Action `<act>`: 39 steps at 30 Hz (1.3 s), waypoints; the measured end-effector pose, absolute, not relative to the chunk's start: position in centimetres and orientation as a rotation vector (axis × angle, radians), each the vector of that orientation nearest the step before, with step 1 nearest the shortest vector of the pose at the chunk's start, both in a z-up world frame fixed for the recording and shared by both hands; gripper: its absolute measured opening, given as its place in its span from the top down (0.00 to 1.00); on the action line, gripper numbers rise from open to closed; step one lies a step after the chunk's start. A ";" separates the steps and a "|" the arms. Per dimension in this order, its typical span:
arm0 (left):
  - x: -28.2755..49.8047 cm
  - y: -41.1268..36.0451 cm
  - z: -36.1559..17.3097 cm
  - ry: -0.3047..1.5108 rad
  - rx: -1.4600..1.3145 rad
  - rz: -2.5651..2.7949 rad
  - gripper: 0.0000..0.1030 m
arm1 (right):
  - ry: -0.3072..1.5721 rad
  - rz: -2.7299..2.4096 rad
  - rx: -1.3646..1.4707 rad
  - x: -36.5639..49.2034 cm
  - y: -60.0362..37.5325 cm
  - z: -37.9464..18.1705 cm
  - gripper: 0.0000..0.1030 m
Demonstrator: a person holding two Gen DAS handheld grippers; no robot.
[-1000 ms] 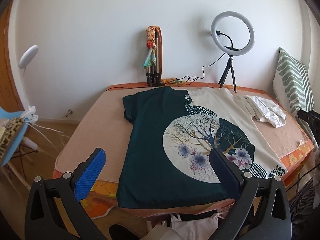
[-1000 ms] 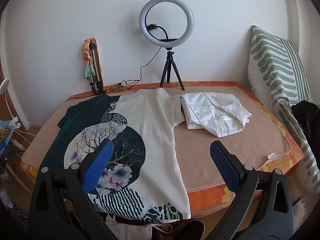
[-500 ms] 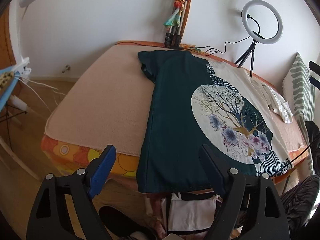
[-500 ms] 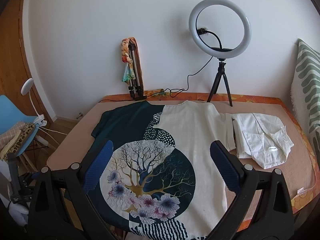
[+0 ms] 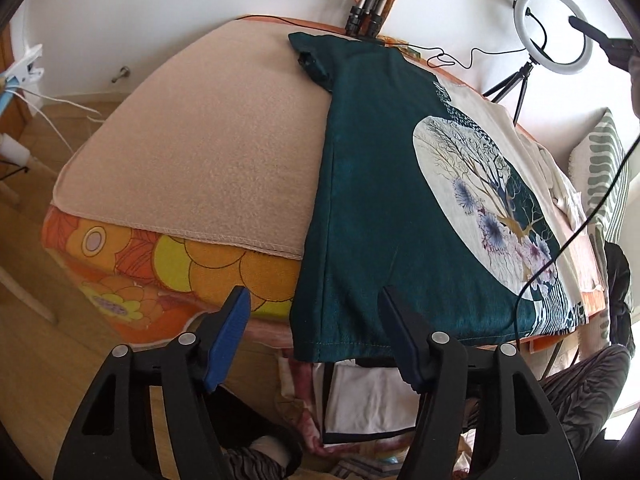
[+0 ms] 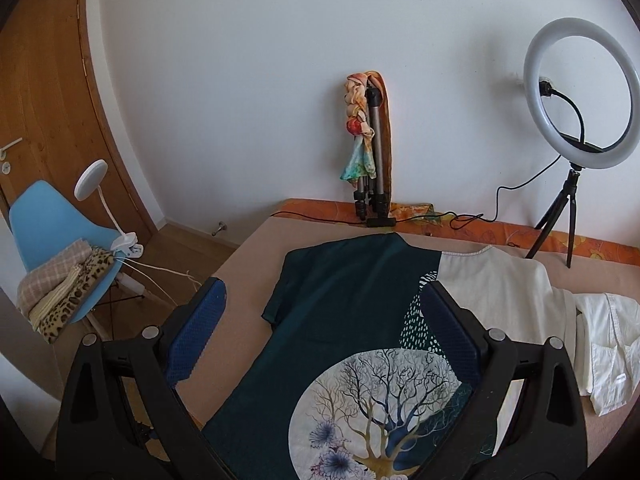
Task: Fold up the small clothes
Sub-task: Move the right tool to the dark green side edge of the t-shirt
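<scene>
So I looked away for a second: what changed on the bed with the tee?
The left gripper dropped to the tee's dark bottom hem, its jaws closing but gripping nothing yet. The right gripper swung toward the dark sleeve, open. The tee and the white shirt stayed put.

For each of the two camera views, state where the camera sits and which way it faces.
Left wrist: on the left gripper, angled down at the dark-green tree-print T-shirt's hem; striped-trousered legs show.
Right wrist: on the right gripper, looking across the bed toward the white wall; no body shows.
Shared: T-shirt, white ring light.
</scene>
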State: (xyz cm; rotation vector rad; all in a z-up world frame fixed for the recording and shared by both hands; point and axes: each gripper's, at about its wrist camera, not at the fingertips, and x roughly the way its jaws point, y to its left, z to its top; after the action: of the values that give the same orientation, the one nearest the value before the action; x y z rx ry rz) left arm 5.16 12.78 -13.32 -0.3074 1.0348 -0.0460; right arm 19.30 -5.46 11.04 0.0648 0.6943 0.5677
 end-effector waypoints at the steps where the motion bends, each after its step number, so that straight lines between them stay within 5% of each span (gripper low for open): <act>1: 5.1 13.0 -13.4 1.035 -0.317 -0.046 0.40 | 0.709 0.580 0.067 20.2 -4.2 10.5 0.04; 11: 5.3 13.7 -14.3 1.043 -0.368 -0.059 0.48 | 0.997 0.713 0.061 29.7 9.1 2.1 0.04; 21: 5.3 13.4 -14.2 1.043 -0.370 -0.086 0.48 | 1.135 0.653 0.056 36.7 16.5 -5.9 0.18; 25: 5.7 13.3 -14.4 1.054 -0.417 -0.120 0.64 | 1.180 0.638 0.066 38.9 18.7 -8.6 0.27; 31: 6.0 12.3 -14.3 1.045 -0.343 -0.118 0.71 | 1.210 0.596 -0.006 41.0 21.5 -11.8 0.34; 34: 6.3 12.3 -14.6 1.050 -0.365 -0.144 0.85 | 1.233 0.581 -0.043 41.5 22.2 -12.8 0.38; 39: 6.6 12.8 -14.7 1.048 -0.441 -0.169 0.90 | 1.209 0.571 -0.180 41.6 23.4 -13.4 0.43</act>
State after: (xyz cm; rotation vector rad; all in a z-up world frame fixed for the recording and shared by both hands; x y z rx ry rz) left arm 6.60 12.79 -14.75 -0.4411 1.0482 -0.1692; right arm 41.62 23.38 -13.44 -0.1800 1.2088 0.5712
